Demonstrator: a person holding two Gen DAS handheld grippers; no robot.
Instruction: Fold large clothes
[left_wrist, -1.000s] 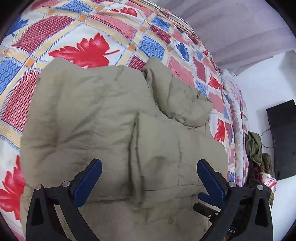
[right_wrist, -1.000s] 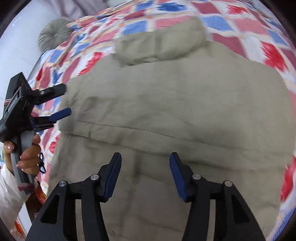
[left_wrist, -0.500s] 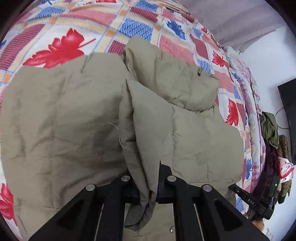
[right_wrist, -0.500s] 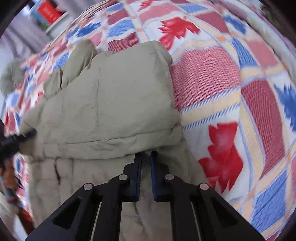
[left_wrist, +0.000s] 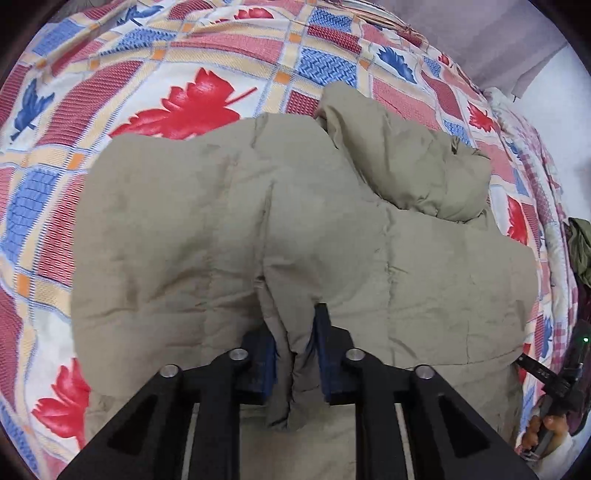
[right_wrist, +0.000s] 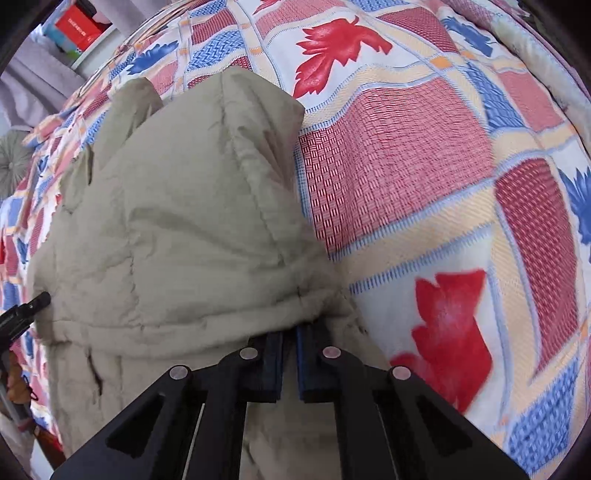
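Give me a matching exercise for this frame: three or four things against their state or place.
Things:
1. left gripper
2. right gripper
3. khaki puffer jacket
4. patterned bedspread

States:
A. lies under the jacket
B. clamped on a thick bunched fold
C. spread on the bed, partly folded
D. closed on the jacket's edge, pads almost meeting

Pairs: 1-B, 2-D, 3-C, 4-A

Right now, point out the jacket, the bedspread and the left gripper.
jacket (left_wrist: 207, 221), left wrist view, quilted back panel.
bedspread (right_wrist: 424, 177), right wrist view, bare red check.
left gripper (left_wrist: 293, 354), left wrist view, between its fingertips.
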